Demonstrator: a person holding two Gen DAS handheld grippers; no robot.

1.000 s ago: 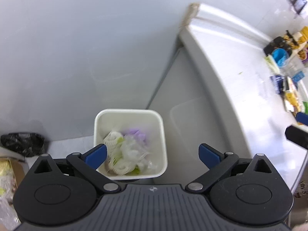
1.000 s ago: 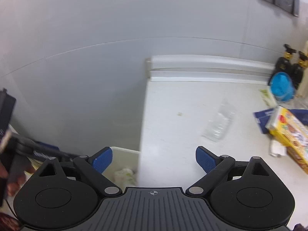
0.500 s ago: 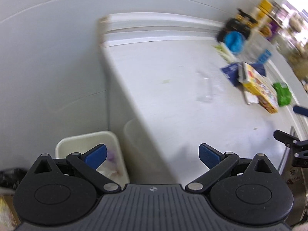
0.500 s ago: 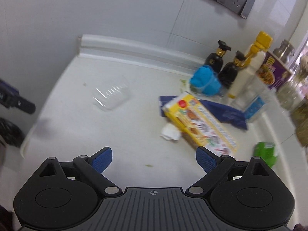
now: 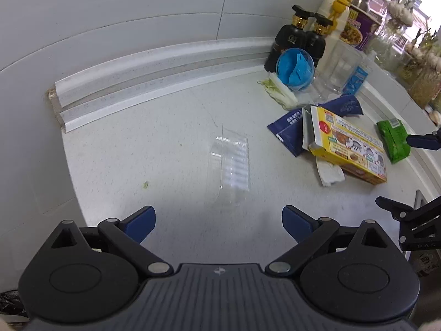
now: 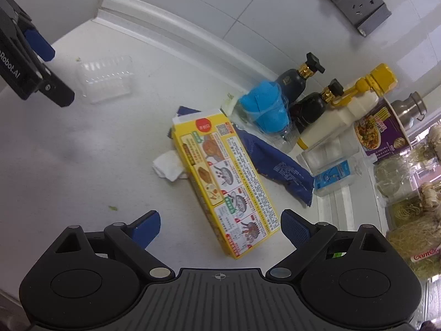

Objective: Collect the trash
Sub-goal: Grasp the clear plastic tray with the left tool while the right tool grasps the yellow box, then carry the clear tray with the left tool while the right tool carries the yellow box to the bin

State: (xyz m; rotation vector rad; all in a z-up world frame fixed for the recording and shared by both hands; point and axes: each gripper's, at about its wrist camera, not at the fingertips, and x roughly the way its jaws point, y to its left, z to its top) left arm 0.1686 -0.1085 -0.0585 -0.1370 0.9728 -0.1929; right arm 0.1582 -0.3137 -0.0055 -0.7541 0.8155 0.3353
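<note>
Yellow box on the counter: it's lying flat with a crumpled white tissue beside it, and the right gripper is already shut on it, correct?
Not quite. The right gripper is open, its jaws spread apart with nothing between them, as the right wrist view shows. The rest holds: the yellow box lies flat on the counter with the crumpled white tissue beside it.

Around the clear plastic tray (image 5: 230, 162) the counter (image 5: 154, 149) lies bare toward the wall and the left edge. To the tray's right, a yellow box (image 5: 348, 144), blue wrapper (image 5: 289, 131), crumpled tissue (image 5: 329, 172) and bottles (image 5: 292, 41) crowd the way.
</note>
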